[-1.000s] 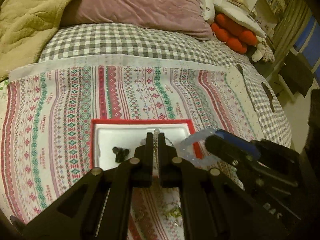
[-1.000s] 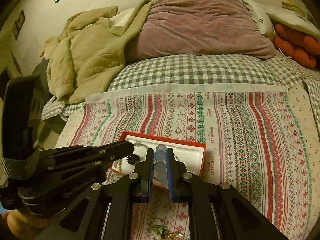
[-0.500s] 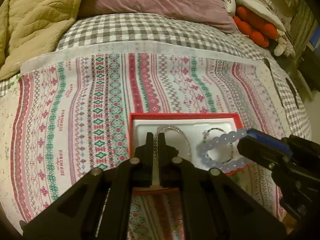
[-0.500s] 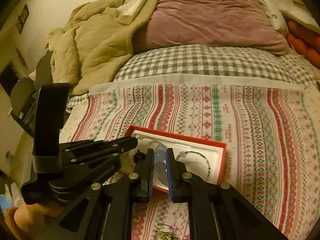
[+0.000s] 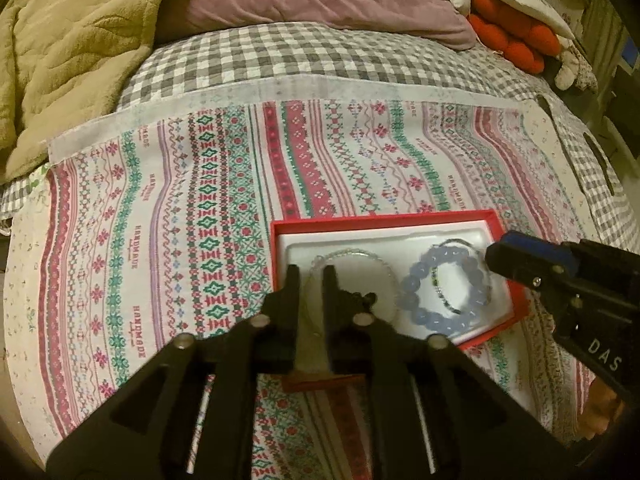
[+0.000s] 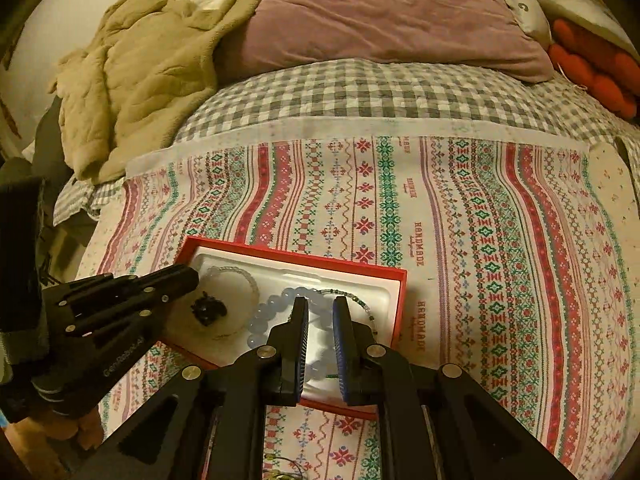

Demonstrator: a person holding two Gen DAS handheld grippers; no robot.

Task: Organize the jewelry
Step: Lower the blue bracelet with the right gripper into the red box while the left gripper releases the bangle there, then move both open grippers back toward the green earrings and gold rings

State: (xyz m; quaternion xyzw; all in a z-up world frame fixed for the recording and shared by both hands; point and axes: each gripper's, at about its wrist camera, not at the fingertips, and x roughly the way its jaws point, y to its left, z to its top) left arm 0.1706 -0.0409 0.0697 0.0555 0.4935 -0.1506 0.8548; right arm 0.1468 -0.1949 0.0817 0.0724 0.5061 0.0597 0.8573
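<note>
Left wrist: left gripper (image 5: 308, 276) jaws opening over clear bracelet (image 5: 352, 256) in red box (image 5: 384, 218); right gripper (image 6: 320, 308) opening, blue bracelet (image 6: 276, 304) released below (step: placing). Next: withdraw, fetch remaining jewelry.

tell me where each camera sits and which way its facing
Left wrist: sits on the left hand-held gripper, looking down along its fingers at the red jewelry box on the patterned cloth; its jaws are opening with nothing gripped, and the right hand-held gripper enters from the right.
Right wrist: sits on the right hand-held gripper, looking down over the blue bead bracelet; its jaws are opening, and the left hand-held gripper enters from the left.
Shared: box, bracelets, cloth, checked bedspread, mauve pillow.
</note>
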